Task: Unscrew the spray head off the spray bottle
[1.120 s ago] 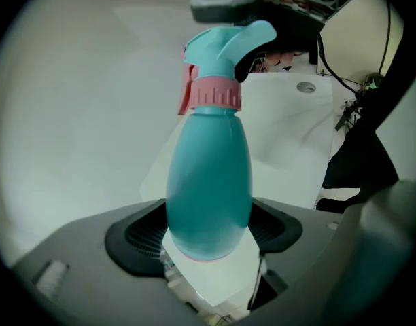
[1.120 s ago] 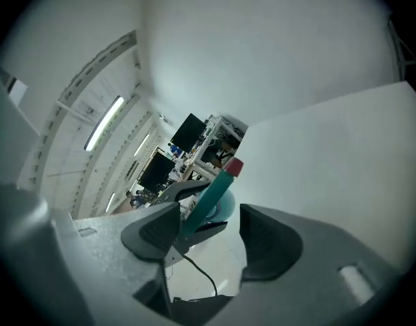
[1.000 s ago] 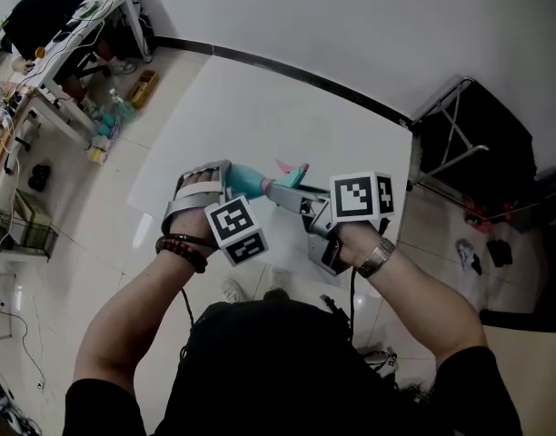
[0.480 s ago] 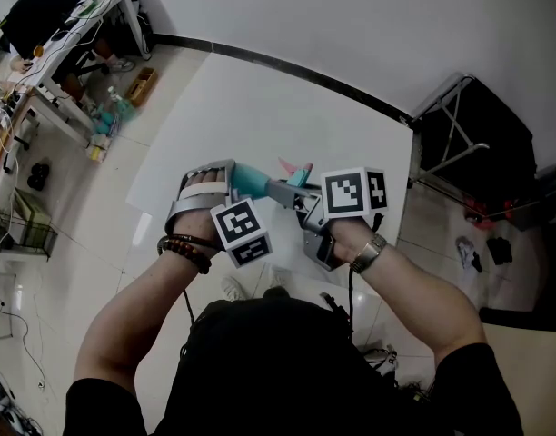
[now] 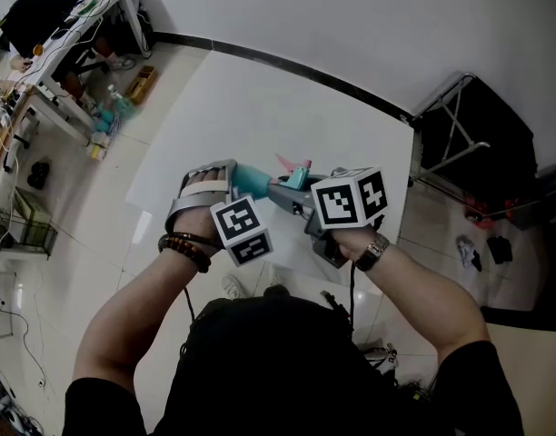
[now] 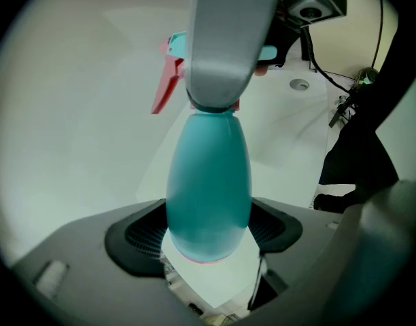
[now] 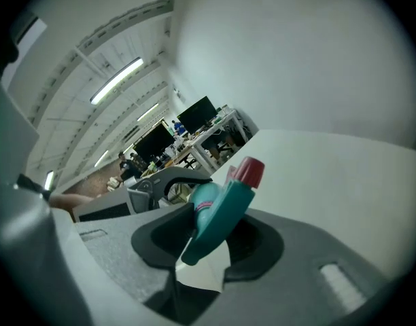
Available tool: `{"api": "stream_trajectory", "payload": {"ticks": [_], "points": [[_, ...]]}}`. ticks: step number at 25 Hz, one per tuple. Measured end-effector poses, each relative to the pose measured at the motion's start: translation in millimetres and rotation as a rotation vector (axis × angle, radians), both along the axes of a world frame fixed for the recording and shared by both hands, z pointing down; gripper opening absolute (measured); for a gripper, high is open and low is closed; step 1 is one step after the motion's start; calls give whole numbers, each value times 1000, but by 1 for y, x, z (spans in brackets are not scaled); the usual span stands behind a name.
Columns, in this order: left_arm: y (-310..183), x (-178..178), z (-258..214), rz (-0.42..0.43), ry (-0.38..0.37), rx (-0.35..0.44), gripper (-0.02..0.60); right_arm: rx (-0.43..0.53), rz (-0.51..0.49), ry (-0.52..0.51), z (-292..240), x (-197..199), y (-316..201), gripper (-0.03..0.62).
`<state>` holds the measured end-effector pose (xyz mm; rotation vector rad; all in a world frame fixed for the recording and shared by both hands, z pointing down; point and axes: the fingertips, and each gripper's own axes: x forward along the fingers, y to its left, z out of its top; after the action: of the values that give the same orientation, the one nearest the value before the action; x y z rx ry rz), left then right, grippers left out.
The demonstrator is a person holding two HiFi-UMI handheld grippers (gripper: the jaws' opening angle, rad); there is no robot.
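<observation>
A teal spray bottle [image 5: 251, 182] hangs above the white table [image 5: 260, 107], lying roughly level between both grippers. My left gripper [image 5: 225, 182] is shut on the bottle's body [image 6: 208, 182], near its base, with a pad on each side. The teal spray head [image 7: 221, 212], with a red nozzle cap [image 7: 249, 172] and a pink trigger [image 6: 166, 87], sits between the pads of my right gripper [image 7: 208, 240]. The right jaws have just been closing and now hold the head [image 5: 294, 173] at the neck. One grey right finger [image 6: 225, 39] covers the neck in the left gripper view.
A black folding stand [image 5: 473, 143] is at the table's right end. Desks with monitors and clutter [image 5: 69, 34] stand at the upper left over a tiled floor. The person's arms and dark clothing fill the lower part of the head view.
The right gripper has rolled about its own line, tilting its marker cube, and its jaws have narrowed onto the spray head. The left gripper and bottle have stayed put.
</observation>
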<state>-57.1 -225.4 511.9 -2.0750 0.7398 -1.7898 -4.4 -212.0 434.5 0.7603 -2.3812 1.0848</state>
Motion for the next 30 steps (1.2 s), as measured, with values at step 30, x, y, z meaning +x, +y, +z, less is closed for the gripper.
{"api": "stream_trajectory", "payload": {"ticks": [30], "points": [[55, 24, -7, 184, 118, -302, 394, 1319, -1113, 831, -12, 2, 71, 120]]}}
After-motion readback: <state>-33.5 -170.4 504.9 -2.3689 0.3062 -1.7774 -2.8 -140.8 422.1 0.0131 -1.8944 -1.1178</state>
